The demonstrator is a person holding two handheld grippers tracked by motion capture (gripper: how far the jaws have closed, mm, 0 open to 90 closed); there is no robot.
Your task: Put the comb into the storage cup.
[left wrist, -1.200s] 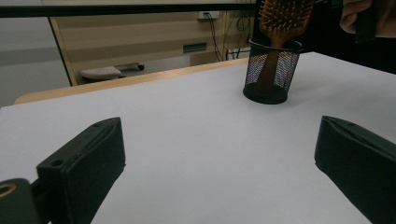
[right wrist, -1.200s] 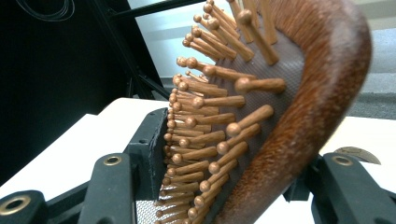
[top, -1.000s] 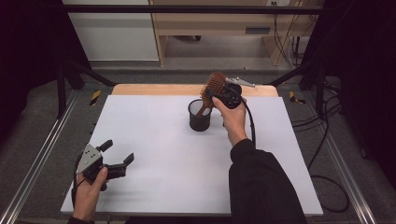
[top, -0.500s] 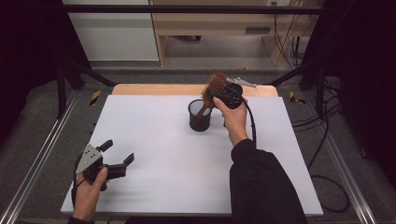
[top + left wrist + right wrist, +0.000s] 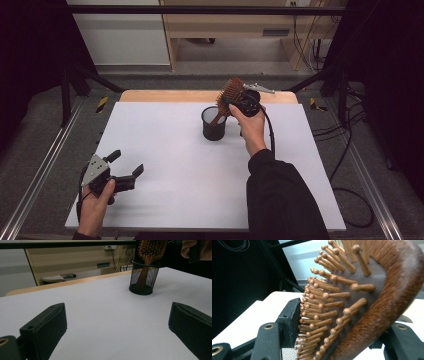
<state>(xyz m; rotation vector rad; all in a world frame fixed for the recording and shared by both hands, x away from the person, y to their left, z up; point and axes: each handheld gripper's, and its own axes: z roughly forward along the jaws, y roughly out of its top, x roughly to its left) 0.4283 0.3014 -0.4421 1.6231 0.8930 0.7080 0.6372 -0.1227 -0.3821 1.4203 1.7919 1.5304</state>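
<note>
Brown wooden hairbrush stands handle-down in the black mesh cup, which sits toward the far edge of the white table, right of centre. Right gripper is at the brush head; its jaws have just been opening, the head lies between them, the left pad just beside the bristle tips; contact cannot be confirmed. Left gripper rests near the table's near-left corner, jaws spread wide with nothing between them, well apart from the cup.

Hairbrush in mesh cup, right gripper opening
</note>
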